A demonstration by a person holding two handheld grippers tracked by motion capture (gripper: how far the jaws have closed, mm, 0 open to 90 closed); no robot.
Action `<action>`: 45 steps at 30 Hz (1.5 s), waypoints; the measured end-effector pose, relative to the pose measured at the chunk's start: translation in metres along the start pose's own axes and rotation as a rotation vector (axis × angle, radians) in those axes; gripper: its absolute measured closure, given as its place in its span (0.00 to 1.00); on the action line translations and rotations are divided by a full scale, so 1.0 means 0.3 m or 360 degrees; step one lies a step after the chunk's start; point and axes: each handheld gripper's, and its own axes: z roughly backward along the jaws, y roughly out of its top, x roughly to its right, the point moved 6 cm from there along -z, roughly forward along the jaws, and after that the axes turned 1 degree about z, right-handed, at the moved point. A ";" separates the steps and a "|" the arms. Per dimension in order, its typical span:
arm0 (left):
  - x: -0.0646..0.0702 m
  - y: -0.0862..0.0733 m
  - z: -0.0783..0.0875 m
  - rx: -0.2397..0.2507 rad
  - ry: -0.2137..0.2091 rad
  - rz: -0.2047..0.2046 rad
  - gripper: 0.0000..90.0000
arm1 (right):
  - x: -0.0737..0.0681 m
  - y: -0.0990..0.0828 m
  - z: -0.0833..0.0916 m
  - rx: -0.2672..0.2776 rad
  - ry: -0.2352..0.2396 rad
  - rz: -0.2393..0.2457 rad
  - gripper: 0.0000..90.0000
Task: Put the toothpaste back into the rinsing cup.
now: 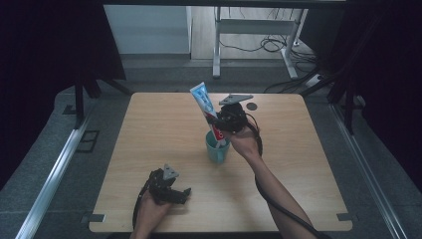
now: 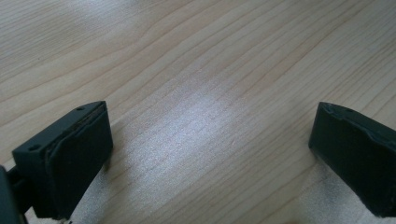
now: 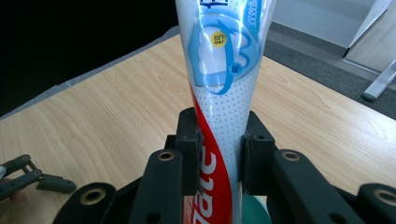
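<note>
A white, blue and red toothpaste tube (image 1: 205,103) stands tilted, its lower end in a teal cup (image 1: 217,149) near the middle of the wooden table (image 1: 149,129). My right gripper (image 1: 221,122) is shut on the tube just above the cup's rim. In the right gripper view the tube (image 3: 224,74) rises between the two black pads (image 3: 189,140), and a bit of the teal cup (image 3: 254,210) shows below. My left gripper (image 1: 181,194) rests low on the table near the front edge, jaws wide apart. Bare wood lies between its fingers (image 2: 70,158).
A small dark round mark (image 1: 252,106) sits at the back of the table. Beyond the far edge stand a metal frame's legs (image 1: 216,50) with cables on the floor. Black curtains hang on both sides.
</note>
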 end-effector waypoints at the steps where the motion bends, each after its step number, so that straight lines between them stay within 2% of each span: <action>1: 0.000 0.000 0.000 0.0000 0.0000 0.0000 0.00 | -0.001 -0.001 -0.003 0.0000 0.0001 0.0001 0.81; 20: 0.000 -0.001 0.001 -0.0007 0.0000 -0.0003 0.00 | 0.002 -0.066 -0.054 -0.0029 -0.0006 0.0006 0.81; 37: 0.000 -0.001 0.001 -0.0004 0.0000 -0.0001 0.00 | 0.017 -0.136 -0.089 -0.0077 -0.0005 -0.0033 0.81; 45: 0.000 -0.001 0.001 -0.0005 0.0000 -0.0002 0.00 | 0.018 -0.150 -0.093 -0.0083 0.0008 -0.0041 0.80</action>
